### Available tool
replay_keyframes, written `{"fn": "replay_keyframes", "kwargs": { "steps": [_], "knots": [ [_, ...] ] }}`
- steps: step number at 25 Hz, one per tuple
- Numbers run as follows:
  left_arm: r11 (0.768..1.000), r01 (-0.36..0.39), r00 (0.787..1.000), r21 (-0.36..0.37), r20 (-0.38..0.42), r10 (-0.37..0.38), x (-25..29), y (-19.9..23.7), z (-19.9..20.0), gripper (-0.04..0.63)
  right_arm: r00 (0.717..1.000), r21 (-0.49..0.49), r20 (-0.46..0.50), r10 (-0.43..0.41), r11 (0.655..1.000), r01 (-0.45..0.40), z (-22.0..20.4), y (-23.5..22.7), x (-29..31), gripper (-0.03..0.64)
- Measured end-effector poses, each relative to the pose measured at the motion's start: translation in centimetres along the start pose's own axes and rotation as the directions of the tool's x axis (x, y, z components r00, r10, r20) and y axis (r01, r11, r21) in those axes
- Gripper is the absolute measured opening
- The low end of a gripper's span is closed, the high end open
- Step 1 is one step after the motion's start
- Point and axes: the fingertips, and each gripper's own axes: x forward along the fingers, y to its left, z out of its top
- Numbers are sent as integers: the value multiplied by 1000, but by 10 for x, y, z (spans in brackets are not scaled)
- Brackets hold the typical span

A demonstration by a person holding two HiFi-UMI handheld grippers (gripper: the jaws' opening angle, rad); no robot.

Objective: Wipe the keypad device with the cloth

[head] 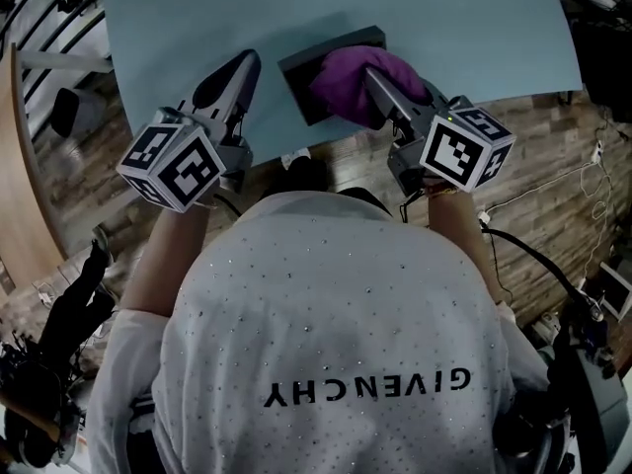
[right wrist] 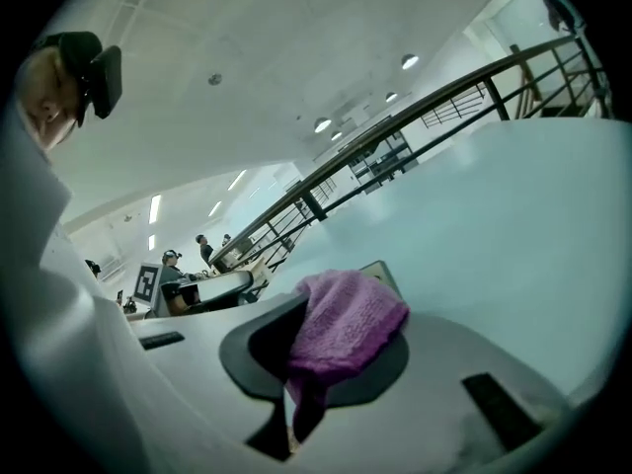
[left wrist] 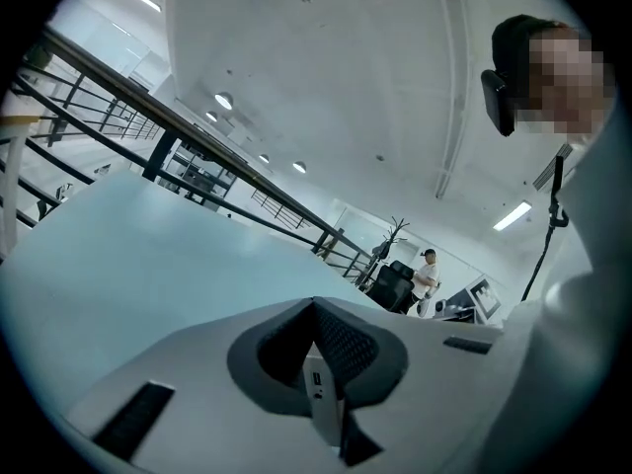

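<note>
Keypad device (head: 298, 80) under cloth (head: 346, 85), blue table (head: 474, 28).

Large open lab-like office hall: high white ceiling (left wrist: 326, 57) with recessed lights (left wrist: 224, 100), long black metal railing (left wrist: 212, 149), office chair (left wrist: 390, 284) and person (left wrist: 427, 273) near a desk (right wrist: 212, 286), wood-plank floor (head: 553, 146) with loose cables (head: 533, 255).

Only readable text: "GIVENCHY", dark caps, across the person's white shirt (head: 326, 363), upside down in head view. The left cube (head: 171, 166) & right cube (head: 466, 148) carry b/w square marker codes, not readable as text.
</note>
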Motion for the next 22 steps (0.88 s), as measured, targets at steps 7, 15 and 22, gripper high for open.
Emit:
{"fn": "replay_keyframes", "kwargs": {
  "steps": [7,15,22],
  "knots": [
    [998,-25,999,62,25,24,0,4,8,0,992,36,-4,-125,992,125,8,-34,-14,32],
    [983,-100,995,155,2,101,-12,19,5,0,980,45,-112,163,986,-159,-1,38,-2,32],
    [997,-71,997,12,24,70,-26,26,-14,0,905,-32,-361,225,967,-253,-62,76,37,32]
  ]
}}
